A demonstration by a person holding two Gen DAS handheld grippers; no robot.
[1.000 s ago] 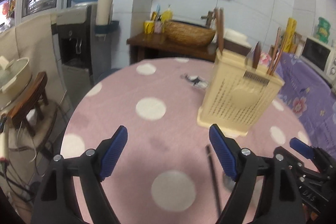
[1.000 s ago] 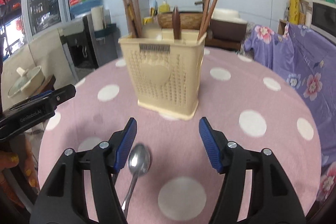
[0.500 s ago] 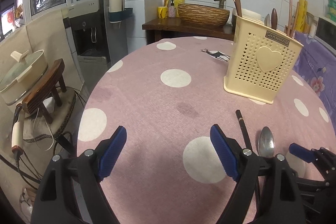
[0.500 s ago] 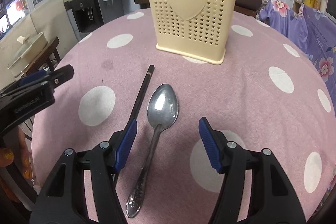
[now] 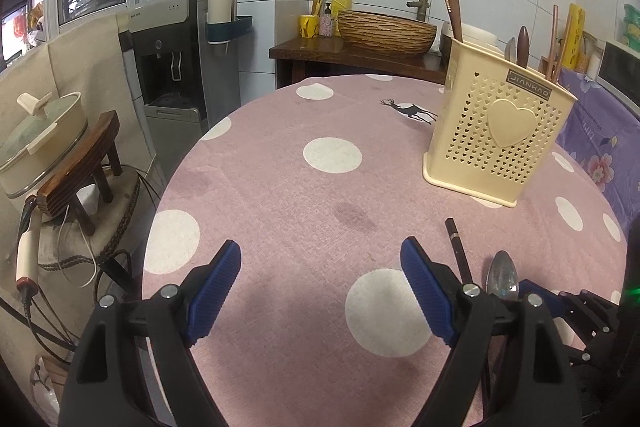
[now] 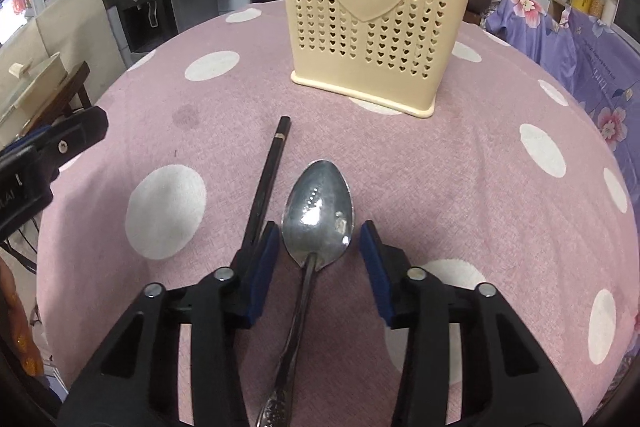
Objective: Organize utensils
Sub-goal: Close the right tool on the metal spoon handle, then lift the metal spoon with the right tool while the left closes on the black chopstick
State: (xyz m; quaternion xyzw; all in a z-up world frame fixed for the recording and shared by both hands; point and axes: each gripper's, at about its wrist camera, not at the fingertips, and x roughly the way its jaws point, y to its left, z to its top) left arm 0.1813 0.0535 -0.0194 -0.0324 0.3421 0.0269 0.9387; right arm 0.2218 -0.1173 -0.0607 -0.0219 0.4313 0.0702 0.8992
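A metal spoon (image 6: pixel 318 211) lies on the pink dotted tablecloth, bowl toward the cream utensil holder (image 6: pixel 376 11). My right gripper (image 6: pixel 318 239) straddles the spoon's neck; its jaws are closing, and a gap still shows between each blue pad and the spoon. A black chopstick (image 6: pixel 272 167) lies just left of the spoon, passing under the left finger. In the left wrist view my left gripper (image 5: pixel 320 287) hangs open over bare cloth, left of the chopstick (image 5: pixel 458 253) and spoon (image 5: pixel 502 273). The holder (image 5: pixel 500 139) stands at the right with chopsticks and spoons in it.
The round table's edge (image 5: pixel 160 195) drops off at the left toward a stool with a pot (image 5: pixel 40 143) and a water dispenser (image 5: pixel 176 59). A purple flowered cover (image 6: pixel 580 39) lies right of the table. A side table with a woven basket (image 5: pixel 386 31) stands behind.
My right gripper has come down and forward over the spoon and its jaws have narrowed around the neck. The left gripper's view has settled, its jaws unchanged.
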